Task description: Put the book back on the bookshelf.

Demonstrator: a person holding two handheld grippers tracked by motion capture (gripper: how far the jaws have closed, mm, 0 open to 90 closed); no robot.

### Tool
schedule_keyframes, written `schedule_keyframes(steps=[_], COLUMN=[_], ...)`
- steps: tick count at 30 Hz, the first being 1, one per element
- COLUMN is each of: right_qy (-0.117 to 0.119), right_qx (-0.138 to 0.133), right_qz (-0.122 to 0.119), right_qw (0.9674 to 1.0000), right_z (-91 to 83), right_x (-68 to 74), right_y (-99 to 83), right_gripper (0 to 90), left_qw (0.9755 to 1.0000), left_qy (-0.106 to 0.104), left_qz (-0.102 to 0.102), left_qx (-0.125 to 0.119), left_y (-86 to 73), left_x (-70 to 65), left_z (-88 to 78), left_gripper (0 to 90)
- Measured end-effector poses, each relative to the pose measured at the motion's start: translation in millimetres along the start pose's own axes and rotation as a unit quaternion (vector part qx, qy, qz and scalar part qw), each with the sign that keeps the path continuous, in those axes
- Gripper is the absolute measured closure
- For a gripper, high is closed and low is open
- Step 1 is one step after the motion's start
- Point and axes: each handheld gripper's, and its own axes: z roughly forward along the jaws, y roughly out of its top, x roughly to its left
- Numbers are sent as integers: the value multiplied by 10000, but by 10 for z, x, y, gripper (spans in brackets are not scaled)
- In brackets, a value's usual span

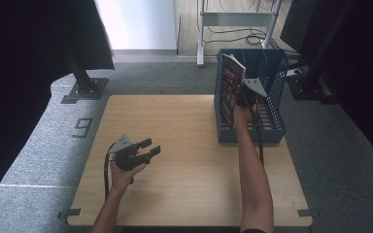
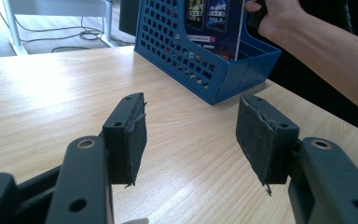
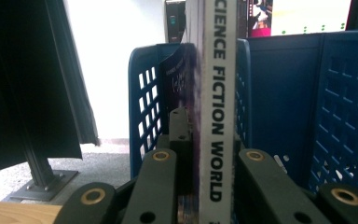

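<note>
A magazine [image 1: 232,87] stands upright inside the blue perforated file box [image 1: 277,92] at the table's far right. Its white spine reading "SCIENCE FICTION WORLD" [image 3: 218,107] runs up between the black jaws of my right gripper [image 3: 205,154], which is shut on it. From above, that right gripper [image 1: 247,97] reaches into the box beside the magazine. My left gripper [image 1: 148,149] hovers over the near left of the wooden table [image 1: 184,145], jaws apart with nothing between them. The left gripper [image 2: 191,135] points toward the blue box [image 2: 205,60], with bare tabletop seen through its gap.
The file box sits at the table's far right edge. A black stand base [image 1: 85,90] rests on the grey floor beyond the table's left corner. A metal frame with cables [image 1: 238,29] stands behind the box. Dark curtains hang at both sides.
</note>
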Motion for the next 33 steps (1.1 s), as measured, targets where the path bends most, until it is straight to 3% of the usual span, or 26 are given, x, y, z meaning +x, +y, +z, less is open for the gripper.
schedule_keyframes(steps=[7, 17, 24, 33], right_qy=[20, -39, -86, -84], right_qx=[112, 523, 590, 632], right_qz=[-120, -177, -156, -387], right_qw=[9999, 9985, 9981, 9972], right_z=[-76, -227, -272, -297], right_x=[19, -50, -134, -84], right_y=[-17, -88, -108, -105], right_gripper=[806, 789, 794, 786], left_qw=[10000, 10000, 9999, 9999], left_qy=[-18, -66, -75, -79], left_qz=[20, 70, 86, 84], left_qx=[10, 16, 42, 25], left_y=[0, 11, 8, 13], left_x=[-16, -64, -68, -76], left_z=[11, 24, 41, 28], left_gripper=[430, 429, 429, 428])
